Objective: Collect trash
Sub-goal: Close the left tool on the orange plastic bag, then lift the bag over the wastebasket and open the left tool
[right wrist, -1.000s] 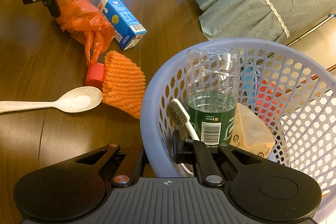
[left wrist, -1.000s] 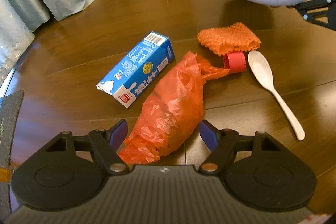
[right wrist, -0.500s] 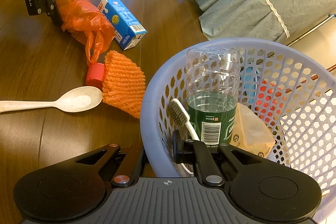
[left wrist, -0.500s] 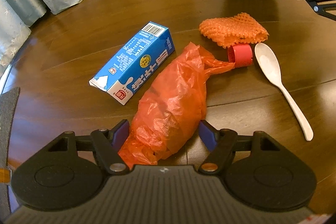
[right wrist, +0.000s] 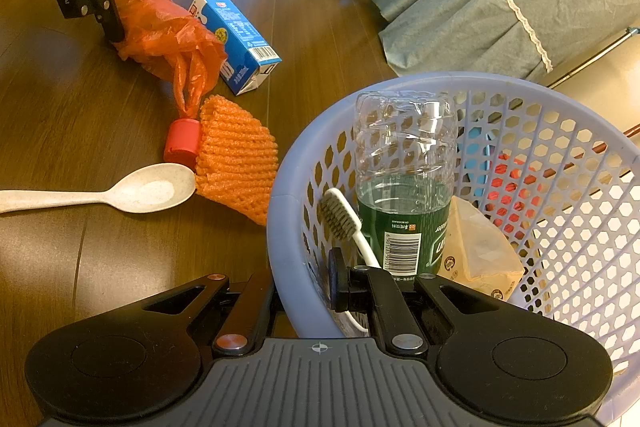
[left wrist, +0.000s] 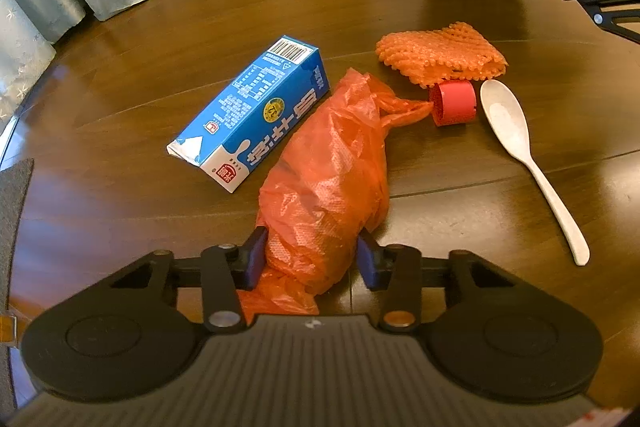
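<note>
The left gripper (left wrist: 310,261) squeezes the near end of the orange bag (left wrist: 332,179) on the wooden table (left wrist: 120,211), beside the blue carton (left wrist: 256,115), while farther off the right gripper (right wrist: 304,291) pinches the basket (right wrist: 288,227) rim.

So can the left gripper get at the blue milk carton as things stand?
Probably not right away: the left gripper is closed on the orange plastic bag, which lies against the blue milk carton. The carton's other sides look free.
</note>
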{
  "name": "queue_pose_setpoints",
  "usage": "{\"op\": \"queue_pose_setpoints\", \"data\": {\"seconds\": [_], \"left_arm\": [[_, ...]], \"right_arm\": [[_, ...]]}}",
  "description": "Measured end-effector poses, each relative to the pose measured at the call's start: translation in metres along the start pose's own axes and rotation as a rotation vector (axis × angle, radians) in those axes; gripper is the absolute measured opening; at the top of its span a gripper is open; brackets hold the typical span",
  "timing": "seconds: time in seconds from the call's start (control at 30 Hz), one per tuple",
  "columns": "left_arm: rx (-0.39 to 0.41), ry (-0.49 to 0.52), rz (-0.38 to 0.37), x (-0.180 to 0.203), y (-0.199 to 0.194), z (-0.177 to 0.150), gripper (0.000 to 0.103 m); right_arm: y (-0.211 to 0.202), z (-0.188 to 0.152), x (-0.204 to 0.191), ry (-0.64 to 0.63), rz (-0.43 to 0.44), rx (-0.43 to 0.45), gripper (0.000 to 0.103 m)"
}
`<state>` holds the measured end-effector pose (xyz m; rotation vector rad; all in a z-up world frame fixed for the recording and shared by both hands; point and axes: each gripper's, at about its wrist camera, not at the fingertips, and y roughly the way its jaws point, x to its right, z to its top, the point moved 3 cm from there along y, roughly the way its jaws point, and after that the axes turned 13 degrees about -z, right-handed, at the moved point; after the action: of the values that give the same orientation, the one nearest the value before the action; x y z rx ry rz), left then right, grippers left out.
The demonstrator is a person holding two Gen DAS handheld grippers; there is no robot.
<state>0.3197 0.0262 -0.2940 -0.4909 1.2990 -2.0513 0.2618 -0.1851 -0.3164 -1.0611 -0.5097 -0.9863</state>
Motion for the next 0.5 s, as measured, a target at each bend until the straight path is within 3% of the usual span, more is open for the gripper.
{"op": "queue_pose_setpoints", "data": {"seconds": [0.5], "left_arm": [[0.049,-0.058,-0.010,0.004,-0.027,0.007,0.036]], "right_arm": [[0.000,0.001,0.000,0.005,0.000,-0.003,0.004]]}}
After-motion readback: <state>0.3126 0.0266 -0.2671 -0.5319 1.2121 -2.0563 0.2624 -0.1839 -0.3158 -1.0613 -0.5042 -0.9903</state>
